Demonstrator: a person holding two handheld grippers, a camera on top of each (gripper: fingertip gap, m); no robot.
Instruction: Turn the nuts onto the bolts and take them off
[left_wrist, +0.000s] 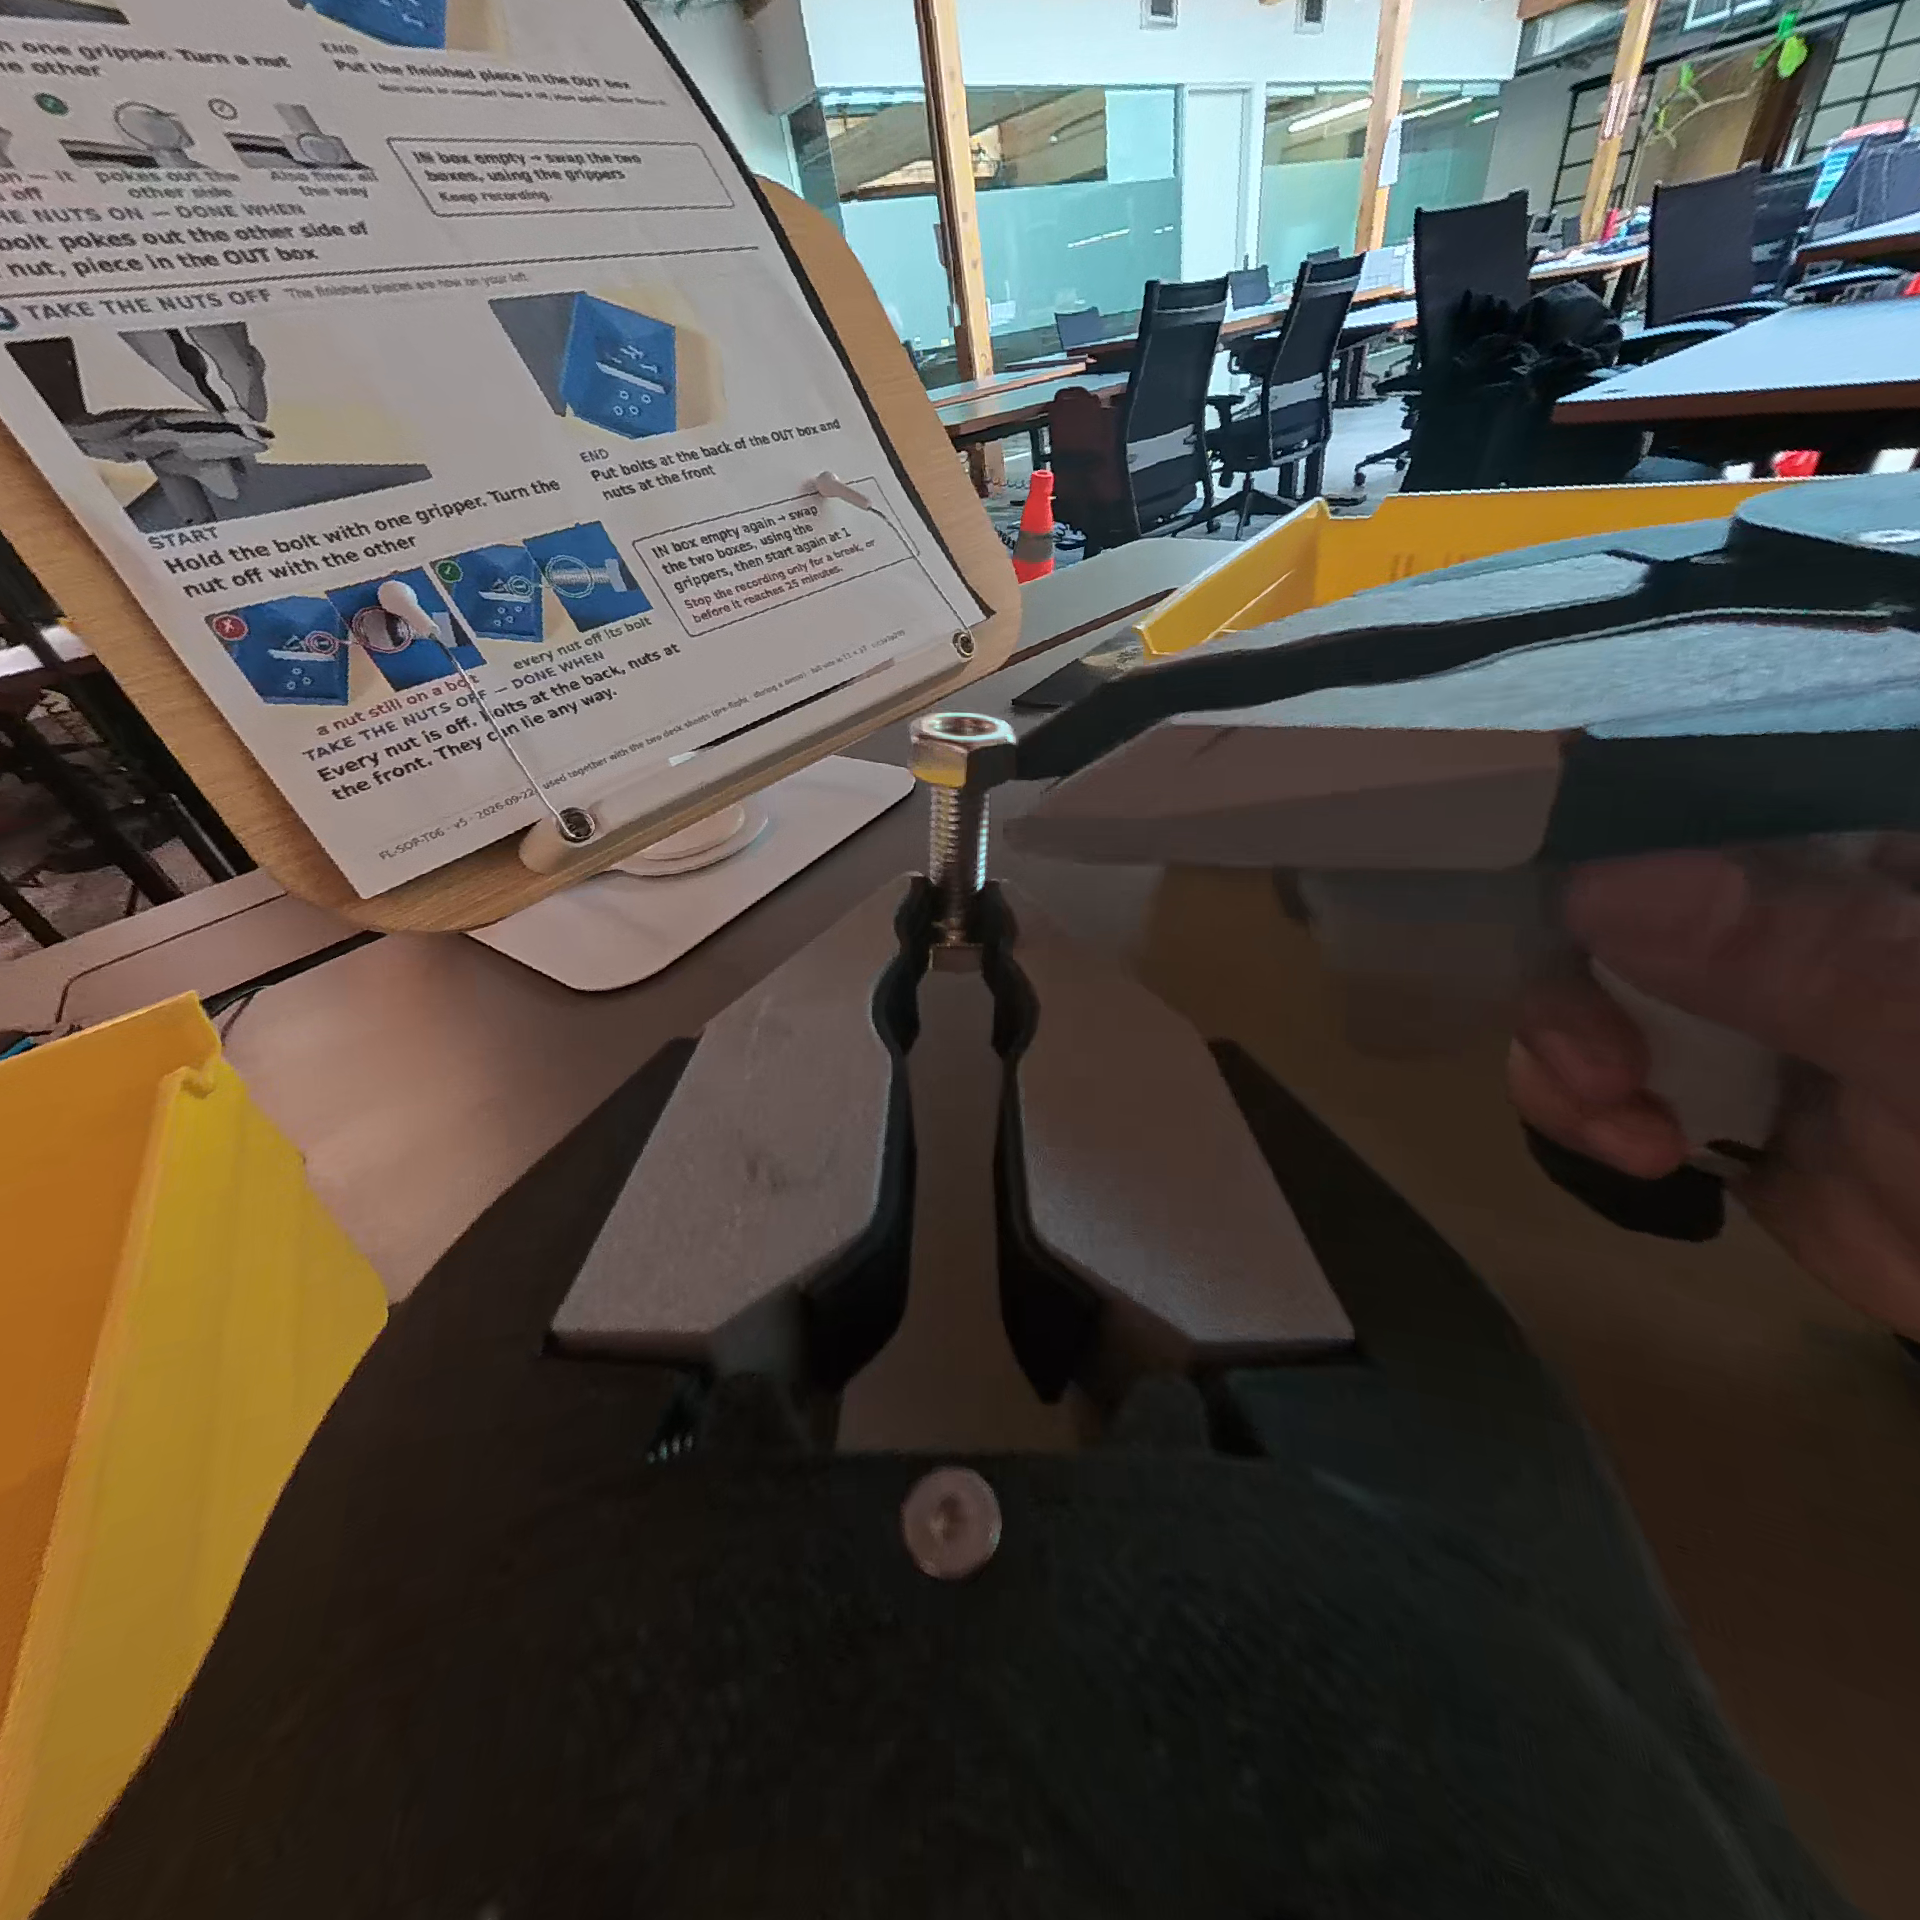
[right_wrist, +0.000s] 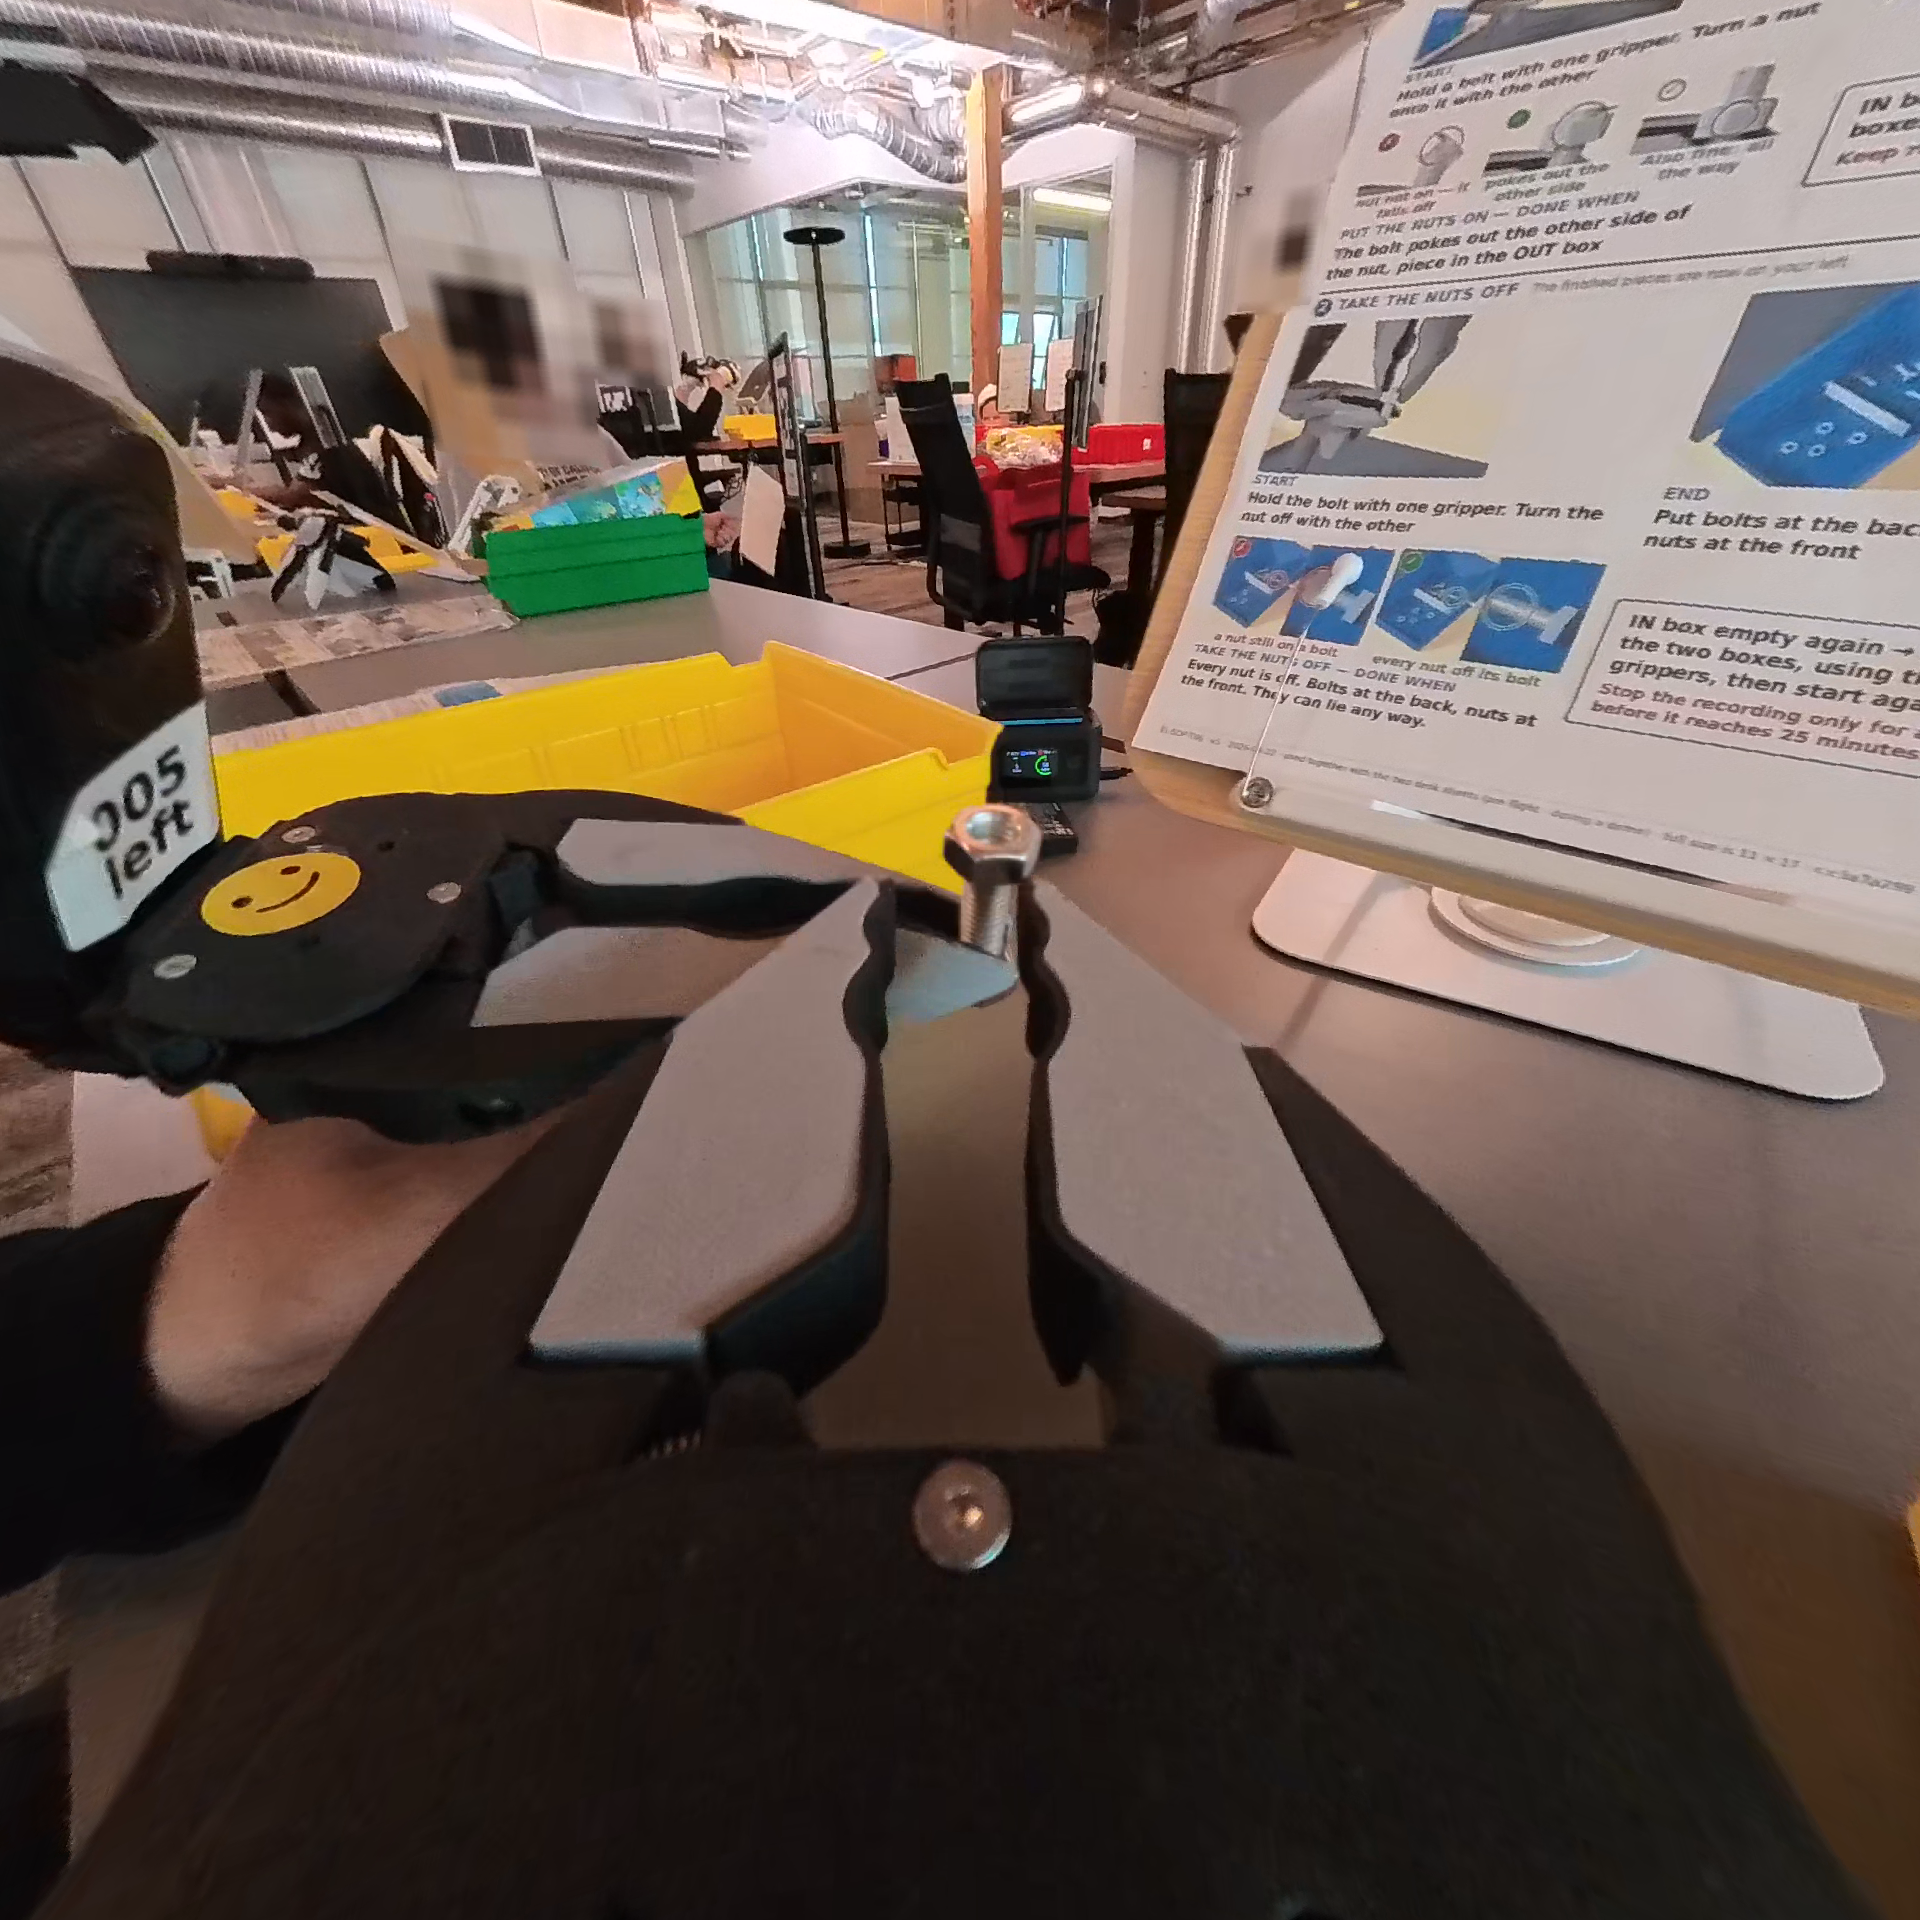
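My left gripper is shut on the head of a silver bolt and holds it upright above the desk. A hex nut sits at the top of the bolt's thread. My right gripper comes in from the right, its tips right beside the nut and the upper thread. In the right wrist view my right gripper is open, with a gap wider than the bolt. The nut shows just above its tips. The left gripper reaches in from the left.
A yellow bin stands at the left and another behind the right gripper. An instruction sheet on a wooden stand with a white base stands behind the bolt. A small black device with a screen sits by the bin. My left and right fingertips are right by each other.
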